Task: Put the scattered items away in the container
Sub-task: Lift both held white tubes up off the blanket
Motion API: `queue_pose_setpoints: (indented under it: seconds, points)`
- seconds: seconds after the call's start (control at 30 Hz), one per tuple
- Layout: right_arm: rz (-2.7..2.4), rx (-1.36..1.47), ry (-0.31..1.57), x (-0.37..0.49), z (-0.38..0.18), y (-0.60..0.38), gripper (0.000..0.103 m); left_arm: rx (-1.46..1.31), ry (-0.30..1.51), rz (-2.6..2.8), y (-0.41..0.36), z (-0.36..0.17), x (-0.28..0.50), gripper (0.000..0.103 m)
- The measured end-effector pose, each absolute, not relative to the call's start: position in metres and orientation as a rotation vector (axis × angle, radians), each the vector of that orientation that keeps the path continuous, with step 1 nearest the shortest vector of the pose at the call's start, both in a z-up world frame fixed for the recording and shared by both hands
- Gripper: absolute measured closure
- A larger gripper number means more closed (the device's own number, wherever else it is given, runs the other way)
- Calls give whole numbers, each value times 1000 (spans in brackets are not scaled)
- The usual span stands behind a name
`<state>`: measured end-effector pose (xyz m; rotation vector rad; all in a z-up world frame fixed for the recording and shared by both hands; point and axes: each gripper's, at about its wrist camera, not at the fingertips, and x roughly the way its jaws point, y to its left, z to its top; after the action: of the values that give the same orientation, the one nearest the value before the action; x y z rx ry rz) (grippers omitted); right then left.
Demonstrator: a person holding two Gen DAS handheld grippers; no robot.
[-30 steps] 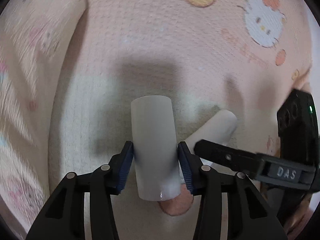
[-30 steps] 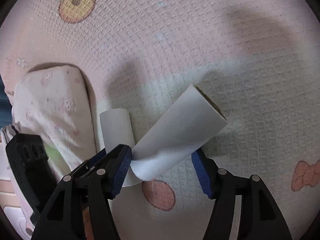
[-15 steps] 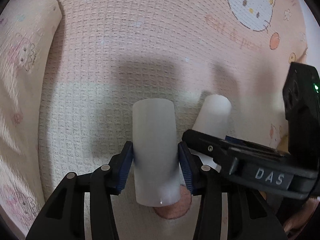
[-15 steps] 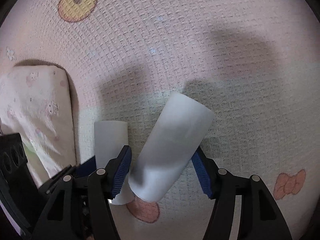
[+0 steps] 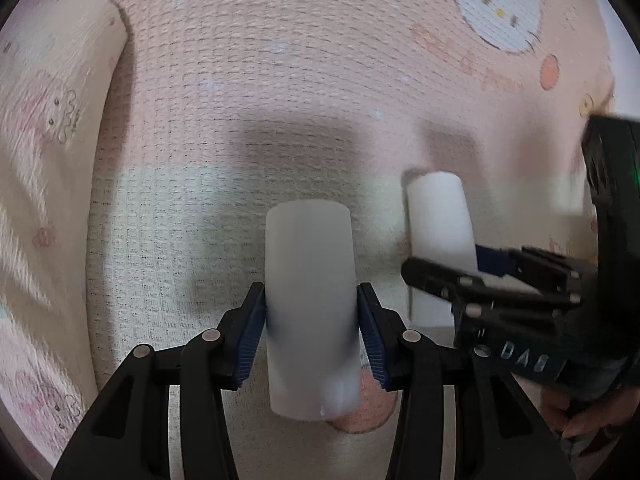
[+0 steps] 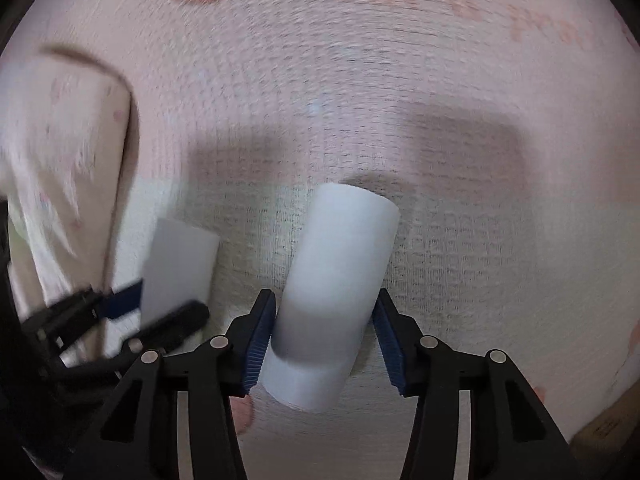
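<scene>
White tube A [image 5: 310, 312] sits upright between the blue pads [image 5: 251, 334] of the left gripper [image 5: 312, 332]; both pads press its sides, so the jaws pinch it above the pink character-print mat [image 5: 280, 80]. White tube B [image 6: 332, 300] sits tilted, top leaning right, in the right gripper [image 6: 324, 334]: its left pad [image 6: 260, 336] touches the tube, while a thin gap seems to remain at the right pad, so full closure cannot be confirmed. The left wrist view shows tube B [image 5: 438, 232] from the side, just beside tube A, with the right gripper [image 5: 472, 280] body lettered "DAS" and a lit green indicator; part of a hand [image 5: 584, 420] appears at the lower right edge. The right wrist view shows tube A [image 6: 176, 268] at left, blurred, with the left gripper [image 6: 132, 312] around it. Both views show a pale printed cushion [image 5: 44, 120] along the mat's left edge. Only the left wrist view shows the cat-face print [image 5: 496, 4] near the mat's top right corner.
</scene>
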<state>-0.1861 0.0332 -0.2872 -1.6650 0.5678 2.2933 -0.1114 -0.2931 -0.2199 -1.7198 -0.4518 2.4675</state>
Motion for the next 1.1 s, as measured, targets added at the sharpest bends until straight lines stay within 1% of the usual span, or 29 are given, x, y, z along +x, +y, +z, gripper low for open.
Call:
queue_pose_setpoints:
  seconds: [0.1,0.17,0.27,0.43,0.5,0.6,0.8,0.87,0.93,1.1]
  points:
    - [2275,-1694,561,-190,-292,35,55,-1709,-545,2455,-300,-222,-116,54]
    - [2287,-1675,561,-189,-292,36,55,-1700,-570,2450,-301,-222,-116,55]
    - [2300,-1680,534,-183,-292,46,55,-1693,-544,2460,-299,-222,-112,55]
    - [2329,-1679,483,-189,-297,27,56,-1696,-532,2443,-297,-224,-101,55]
    - [2327,-1713,440,-189,-297,25,59,-1739,-531,2398,-294,-231,-96,55]
    - [2319,-1733,417,-185,-295,23,61,-1756,-433,2386,-287,-228,-90,55]
    - [2351,-1694,475,-163,-289,19,62,-1749,-341,2392,-276,-226,-73,55]
    - [2319,-1695,527,-154,-287,21,62,-1763,-401,2369,-276,-224,-66,55]
    - [2303,-1658,600,-143,-282,25,63,-1706,-490,2342,-276,-219,-60,55]
    - [2345,-1560,698,-122,-263,29,64,-1588,-511,2411,-274,-197,-50,55]
